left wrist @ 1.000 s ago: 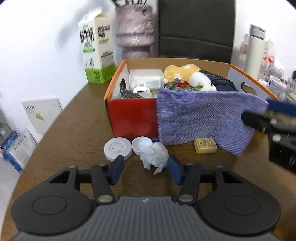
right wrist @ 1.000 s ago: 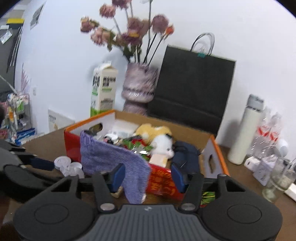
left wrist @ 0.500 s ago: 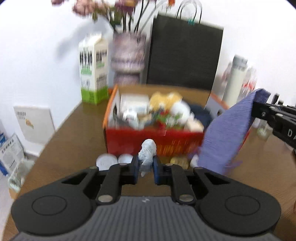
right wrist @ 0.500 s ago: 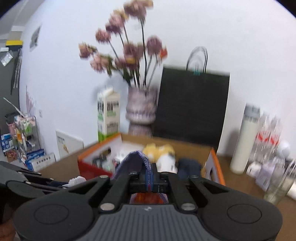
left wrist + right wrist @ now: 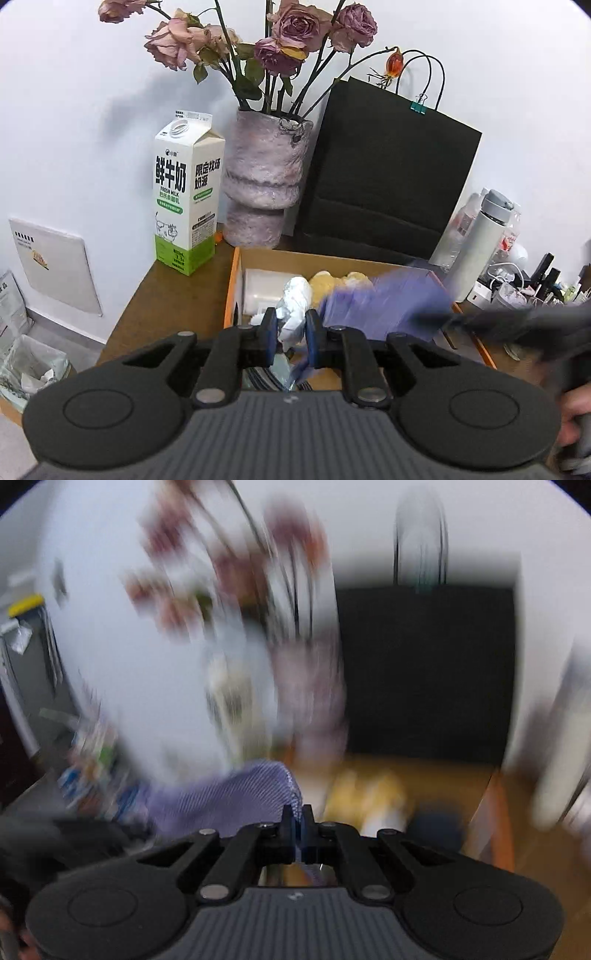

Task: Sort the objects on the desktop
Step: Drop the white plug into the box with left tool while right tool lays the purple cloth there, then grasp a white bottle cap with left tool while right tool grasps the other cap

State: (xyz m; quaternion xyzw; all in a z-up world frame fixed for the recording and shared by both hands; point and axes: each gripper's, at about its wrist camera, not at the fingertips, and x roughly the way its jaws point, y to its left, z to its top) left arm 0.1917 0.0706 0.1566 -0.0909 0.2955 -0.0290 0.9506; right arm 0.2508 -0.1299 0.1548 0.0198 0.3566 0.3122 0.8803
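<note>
Above cardboard box [image 5: 236,280]: left gripper [image 5: 290,326] level, pinching crumpled tissue [image 5: 293,308]; right gripper [image 5: 297,821] clamped on purple cloth [image 5: 229,797].

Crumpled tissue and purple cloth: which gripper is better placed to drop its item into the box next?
Probably left: the left gripper holds the crumpled tissue over the open box; the right gripper's view is motion-blurred.

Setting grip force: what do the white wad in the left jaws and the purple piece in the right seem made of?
White wad: probably tissue or thin paper, matte, sharply crumpled. Purple piece: woven cloth, soft, with visible diagonal ribbing; it drapes limply.
</note>
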